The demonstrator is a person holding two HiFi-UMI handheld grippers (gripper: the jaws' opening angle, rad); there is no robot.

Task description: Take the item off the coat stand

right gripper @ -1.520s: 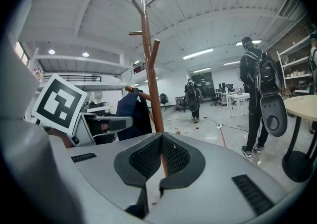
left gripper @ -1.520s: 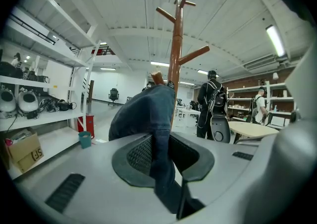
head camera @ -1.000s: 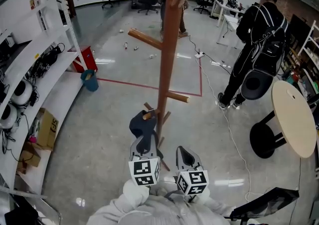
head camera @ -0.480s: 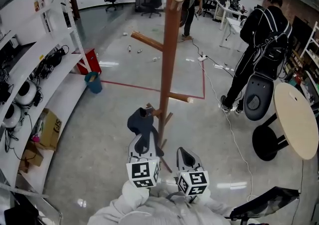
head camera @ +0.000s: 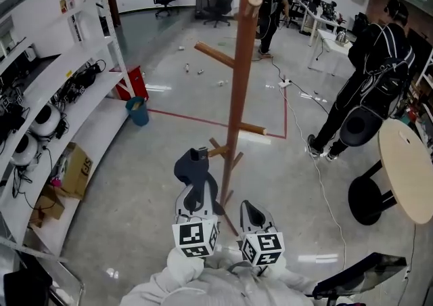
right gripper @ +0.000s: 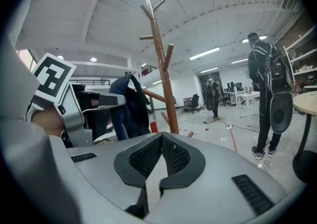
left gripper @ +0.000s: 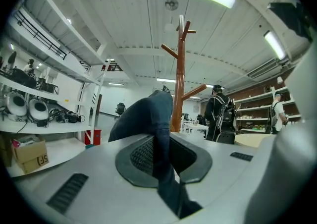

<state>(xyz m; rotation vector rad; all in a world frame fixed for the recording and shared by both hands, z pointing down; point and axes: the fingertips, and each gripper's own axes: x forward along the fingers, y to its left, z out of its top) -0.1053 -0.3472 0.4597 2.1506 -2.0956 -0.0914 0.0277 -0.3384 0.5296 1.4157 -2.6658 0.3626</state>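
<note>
Your left gripper [head camera: 195,198] has its jaws clamped on the dark cloth [head camera: 192,170], which hangs at the tip of the lowest peg [head camera: 215,151] of the stand [head camera: 240,81]. Draw the cloth up and outward from the stand, along the peg, so that it slips off without snagging. Your right gripper [head camera: 251,214], jaws together and empty, waits near the stand's foot.

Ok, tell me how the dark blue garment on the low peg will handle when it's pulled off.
Likely floppy: the dark blue garment folds and sags where the left gripper is shut on it. Probably light for its bulk, since one slim peg holds it. It may snag, as the tip of the peg pokes out through the fabric.
</note>
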